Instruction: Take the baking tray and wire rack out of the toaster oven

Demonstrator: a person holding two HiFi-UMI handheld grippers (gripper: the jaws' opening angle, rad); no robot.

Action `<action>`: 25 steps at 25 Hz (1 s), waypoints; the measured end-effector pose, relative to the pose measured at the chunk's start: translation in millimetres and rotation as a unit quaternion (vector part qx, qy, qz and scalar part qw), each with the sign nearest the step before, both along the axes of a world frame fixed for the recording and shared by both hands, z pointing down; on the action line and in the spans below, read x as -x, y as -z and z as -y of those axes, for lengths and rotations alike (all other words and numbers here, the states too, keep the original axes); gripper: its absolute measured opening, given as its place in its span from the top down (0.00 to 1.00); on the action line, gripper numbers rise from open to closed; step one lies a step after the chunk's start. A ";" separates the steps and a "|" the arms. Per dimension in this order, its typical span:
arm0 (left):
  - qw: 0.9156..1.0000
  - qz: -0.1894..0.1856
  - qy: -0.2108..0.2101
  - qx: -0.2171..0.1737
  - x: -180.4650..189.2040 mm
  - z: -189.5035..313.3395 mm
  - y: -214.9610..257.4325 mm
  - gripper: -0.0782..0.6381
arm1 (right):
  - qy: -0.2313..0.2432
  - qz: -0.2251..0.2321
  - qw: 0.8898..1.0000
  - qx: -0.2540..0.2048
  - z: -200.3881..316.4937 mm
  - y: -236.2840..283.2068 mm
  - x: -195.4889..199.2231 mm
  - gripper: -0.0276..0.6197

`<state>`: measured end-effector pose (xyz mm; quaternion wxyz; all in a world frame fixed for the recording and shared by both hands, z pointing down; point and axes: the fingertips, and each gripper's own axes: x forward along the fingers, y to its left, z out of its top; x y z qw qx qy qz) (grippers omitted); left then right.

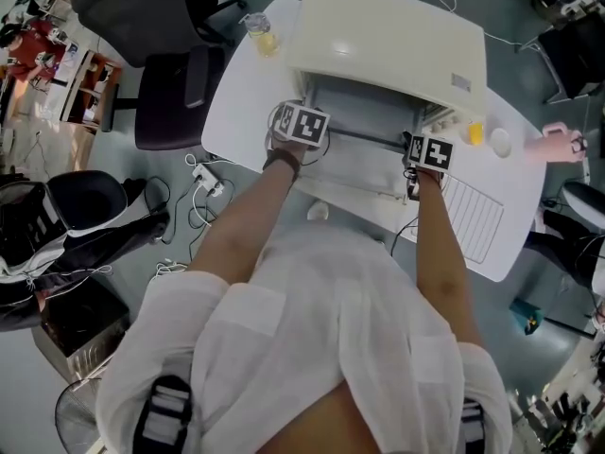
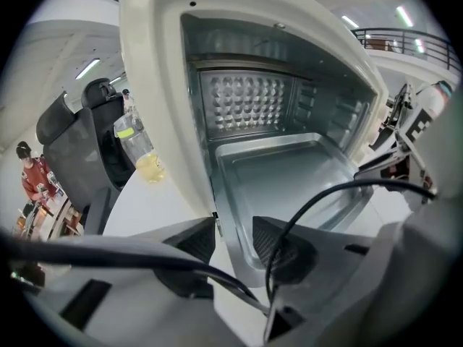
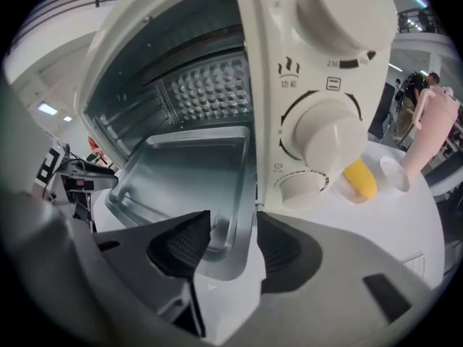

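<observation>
The cream toaster oven [image 1: 388,41] stands open on the white table [image 1: 241,112]. Its silver baking tray [image 2: 278,172] lies in the cavity with its front edge sticking out. In the left gripper view, my left gripper [image 2: 231,238] straddles the tray's front left corner, with gaps beside both pads. In the right gripper view, my right gripper [image 3: 233,241] straddles the tray's [image 3: 192,176] front right corner and is open too. From the head camera, both marker cubes sit at the oven mouth: left gripper [image 1: 304,129], right gripper [image 1: 428,155]. A wire rack [image 1: 473,218] lies on the table by my right arm.
A bottle of yellow liquid [image 1: 260,34] stands left of the oven. A yellow object [image 1: 474,132], a small white dish [image 1: 499,142] and a pink jug [image 1: 556,145] sit to its right. An office chair [image 1: 175,93] is beside the table. A cable [image 2: 325,194] crosses the left gripper view.
</observation>
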<state>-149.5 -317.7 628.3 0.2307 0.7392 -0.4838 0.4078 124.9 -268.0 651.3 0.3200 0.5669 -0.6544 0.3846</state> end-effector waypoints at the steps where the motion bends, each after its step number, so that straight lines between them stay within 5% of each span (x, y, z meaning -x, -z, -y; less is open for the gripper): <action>1: 1.000 0.001 0.002 0.001 0.4 0.7 -1.2 0.68 | -0.003 0.005 1.000 0.001 0.7 -0.8 -0.1 0.65; 25: 0.998 -0.019 0.049 0.039 1.5 1.1 -25.2 0.74 | -0.026 0.022 0.999 0.024 0.4 -12.7 -4.1 0.76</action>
